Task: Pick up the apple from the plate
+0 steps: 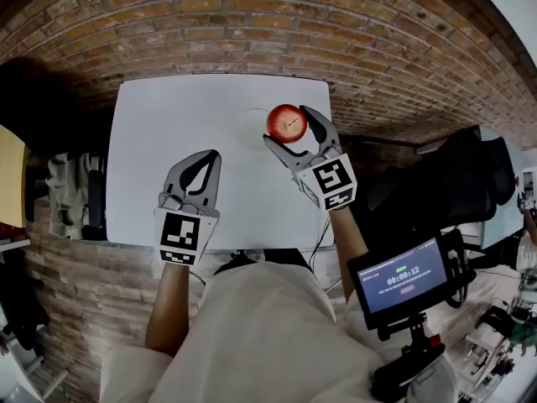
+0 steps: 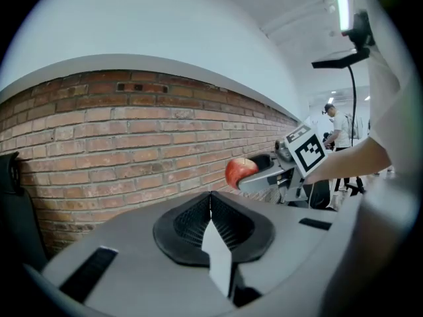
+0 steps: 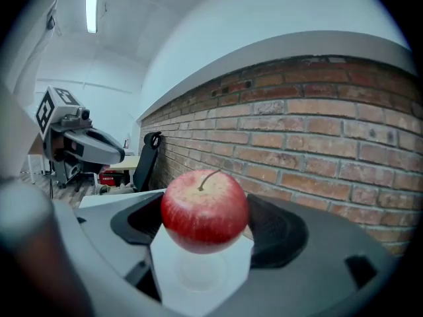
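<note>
Apple [image 1: 285,121] pinched between the wide-set jaws of the right gripper [image 1: 288,128], a pad on either side, stem up. Position: right of centre in the head view, over the far right part of the white table [image 1: 168,116]. The left gripper view shows it in the air against the brick wall [image 1: 252,23].

Left gripper [image 1: 210,159]: jaws pressed together, nothing in them, lower left of centre, above the table's near edge.

Tabletop bare across its left and middle. Right table edge runs just under the right gripper's marker cube. Beyond that edge, a dark chair [image 1: 470,175] and a timer screen [image 1: 403,280] at lower right. Wall close behind the far edge.
</note>
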`<action>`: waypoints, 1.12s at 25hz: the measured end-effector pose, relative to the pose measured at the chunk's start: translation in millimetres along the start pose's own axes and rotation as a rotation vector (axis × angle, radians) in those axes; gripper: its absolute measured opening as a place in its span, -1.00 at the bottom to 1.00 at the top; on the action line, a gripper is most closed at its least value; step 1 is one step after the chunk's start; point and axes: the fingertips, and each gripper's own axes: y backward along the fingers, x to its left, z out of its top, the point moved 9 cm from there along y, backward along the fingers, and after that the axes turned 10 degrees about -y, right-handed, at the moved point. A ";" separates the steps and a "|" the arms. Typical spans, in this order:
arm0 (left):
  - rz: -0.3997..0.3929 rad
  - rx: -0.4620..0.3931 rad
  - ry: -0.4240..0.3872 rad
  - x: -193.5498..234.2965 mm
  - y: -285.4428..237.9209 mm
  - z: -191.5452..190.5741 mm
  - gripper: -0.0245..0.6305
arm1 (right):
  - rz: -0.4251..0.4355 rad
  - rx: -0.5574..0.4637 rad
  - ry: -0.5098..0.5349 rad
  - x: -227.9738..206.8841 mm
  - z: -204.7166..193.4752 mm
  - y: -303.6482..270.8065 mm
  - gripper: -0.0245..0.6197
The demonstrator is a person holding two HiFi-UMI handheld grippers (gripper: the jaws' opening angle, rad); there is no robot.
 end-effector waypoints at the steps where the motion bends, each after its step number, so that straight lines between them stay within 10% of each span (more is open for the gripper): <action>1: -0.007 -0.009 -0.007 1.3 0.1 1.9 -0.91 | -0.010 -0.006 0.003 2.2 3.9 4.1 0.30; 28: -0.054 -0.196 -0.149 15.8 15.7 63.0 -0.91 | -0.128 -0.172 -0.045 48.8 63.4 103.6 0.30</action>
